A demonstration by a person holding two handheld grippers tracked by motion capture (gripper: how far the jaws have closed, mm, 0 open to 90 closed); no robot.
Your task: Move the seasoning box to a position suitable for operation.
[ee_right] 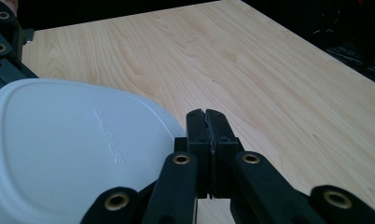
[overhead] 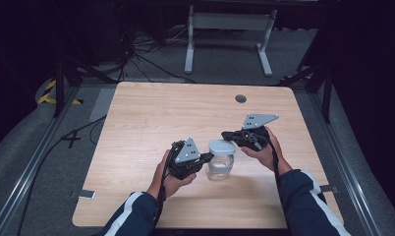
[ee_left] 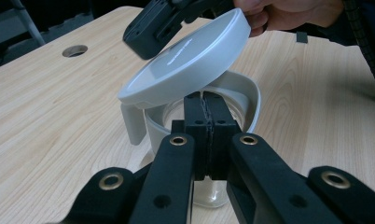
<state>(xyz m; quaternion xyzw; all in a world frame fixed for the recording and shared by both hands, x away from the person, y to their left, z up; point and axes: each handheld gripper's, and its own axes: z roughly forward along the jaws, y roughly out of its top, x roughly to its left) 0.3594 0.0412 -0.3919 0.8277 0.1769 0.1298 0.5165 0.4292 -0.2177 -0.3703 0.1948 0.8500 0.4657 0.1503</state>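
Lid (ee_left: 185,60) sits tilted over jar (overhead: 220,166) mid-table, right gripper (overhead: 228,134) clamped on its edge. Left gripper (ee_left: 205,122) view shows jaws together on the jar rim; high view hides that.

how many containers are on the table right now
1: a clear container stands near the table's front middle, between the left gripper and right gripper, its grey lid tilted up off one side. No other is visible.

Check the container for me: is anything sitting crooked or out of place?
Yes. The grey lid is tilted, raised on the side by the right gripper and low on the other, not seated on the clear container.
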